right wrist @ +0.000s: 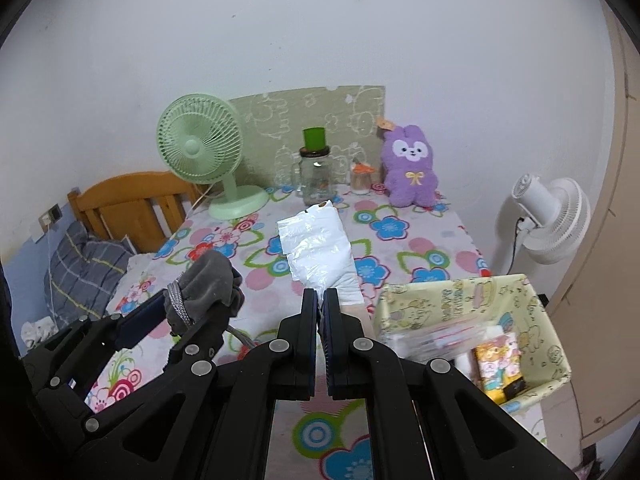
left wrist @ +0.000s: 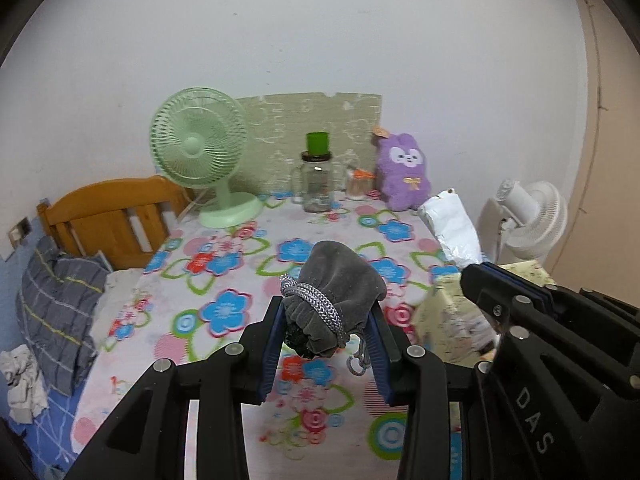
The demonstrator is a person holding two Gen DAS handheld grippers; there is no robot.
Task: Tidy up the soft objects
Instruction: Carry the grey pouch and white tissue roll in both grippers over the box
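A grey velvet drawstring pouch point(left wrist: 332, 296) with a silver cord hangs above the flowered tablecloth point(left wrist: 224, 264), and my left gripper point(left wrist: 326, 312) is shut on it. From the right wrist view the same pouch point(right wrist: 208, 280) shows at the left in the left gripper point(right wrist: 188, 304). My right gripper point(right wrist: 320, 296) is shut on the lower end of a crinkled white plastic bag point(right wrist: 320, 248), which stands up beyond its tips. In the left wrist view that right gripper point(left wrist: 474, 280) enters from the right, with the bag point(left wrist: 452, 228) above it. A purple plush bunny point(right wrist: 412, 168) sits at the back.
A cartoon-print fabric box point(right wrist: 452, 286) holding packets stands at the table's front right. At the back are a green desk fan point(right wrist: 200, 144), a glass jar with a green cup on it point(right wrist: 316, 176) and a small jar point(right wrist: 360, 180). A white fan point(right wrist: 556, 216) is off to the right; a bed with a wooden headboard point(left wrist: 112, 216) lies left.
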